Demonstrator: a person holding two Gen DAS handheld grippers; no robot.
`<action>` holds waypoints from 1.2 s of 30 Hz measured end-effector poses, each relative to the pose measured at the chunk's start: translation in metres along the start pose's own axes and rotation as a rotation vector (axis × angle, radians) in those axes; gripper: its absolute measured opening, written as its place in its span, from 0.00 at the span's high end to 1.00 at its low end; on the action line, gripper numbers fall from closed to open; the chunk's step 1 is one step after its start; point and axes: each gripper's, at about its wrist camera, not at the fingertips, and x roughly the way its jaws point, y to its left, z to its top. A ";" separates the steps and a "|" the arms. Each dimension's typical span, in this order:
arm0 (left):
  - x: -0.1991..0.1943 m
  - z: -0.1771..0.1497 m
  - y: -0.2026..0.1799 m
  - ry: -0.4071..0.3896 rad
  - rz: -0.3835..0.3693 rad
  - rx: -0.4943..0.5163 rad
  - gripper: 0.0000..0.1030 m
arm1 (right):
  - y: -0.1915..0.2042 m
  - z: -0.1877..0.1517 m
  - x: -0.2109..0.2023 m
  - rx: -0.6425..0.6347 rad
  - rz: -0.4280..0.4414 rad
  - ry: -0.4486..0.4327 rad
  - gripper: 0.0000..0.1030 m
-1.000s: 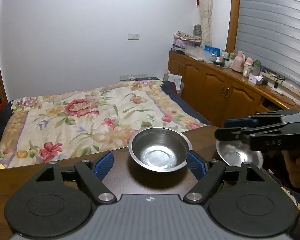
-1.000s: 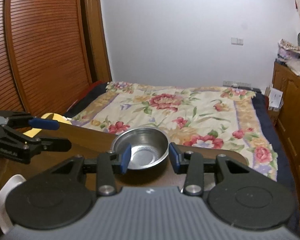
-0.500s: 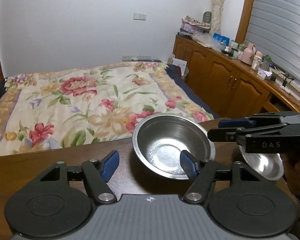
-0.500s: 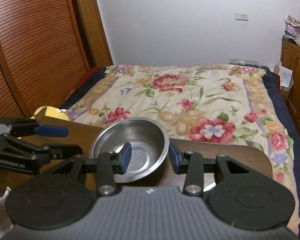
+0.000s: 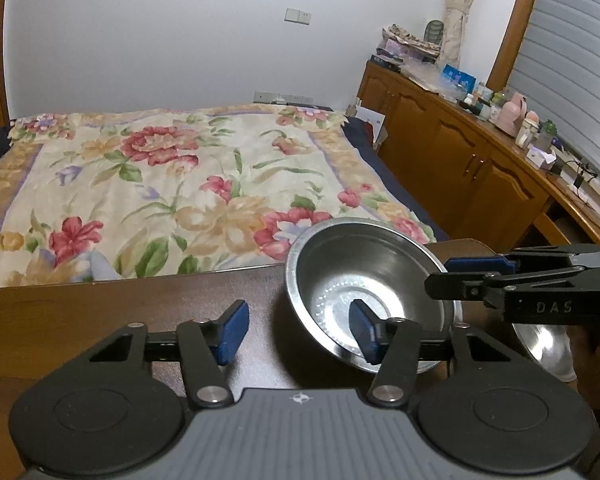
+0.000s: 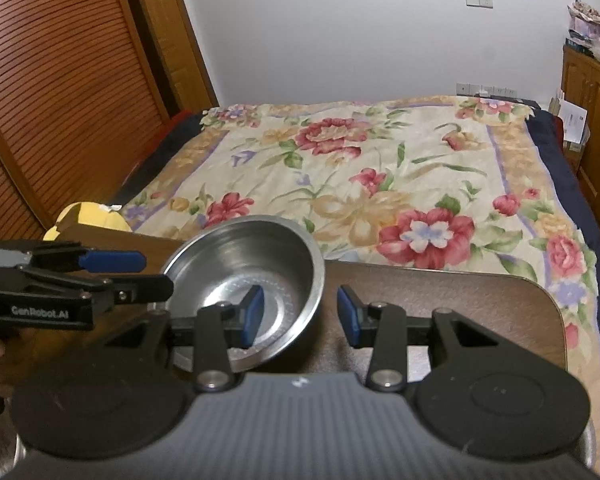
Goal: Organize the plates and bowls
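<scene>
Left hand-held gripper (image 5: 296, 334) jaws wide, holding nothing; its right pad sits inside the steel bowl (image 5: 364, 292), the left pad outside over the desk (image 5: 100, 300). Right hand-held gripper (image 6: 300, 312) spread fairly wide, left pad inside the same bowl, right pad outside its rim, not clamped. Bowl is tilted. A second steel bowl (image 5: 548, 344) sits just right of it, partly hidden. Floral bedspread (image 5: 172, 184) beyond the desk; wooden cabinets (image 5: 460, 152) far right.

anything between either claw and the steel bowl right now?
Nothing visible. The left claw and right claw each already straddle the steel bowl's rim, one finger inside, one outside, jaws open. Second steel bowl sits off to the right, behind the right claw.
</scene>
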 end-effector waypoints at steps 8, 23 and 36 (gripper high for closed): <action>0.001 -0.003 -0.002 0.025 -0.018 -0.001 0.65 | 0.005 -0.002 0.004 -0.016 0.017 0.029 0.66; -0.014 -0.005 -0.005 0.028 -0.024 0.007 0.78 | 0.006 -0.006 -0.002 0.019 0.056 0.043 0.79; -0.054 0.001 -0.026 -0.035 -0.042 0.045 0.78 | 0.009 -0.001 -0.040 0.023 0.056 -0.015 0.79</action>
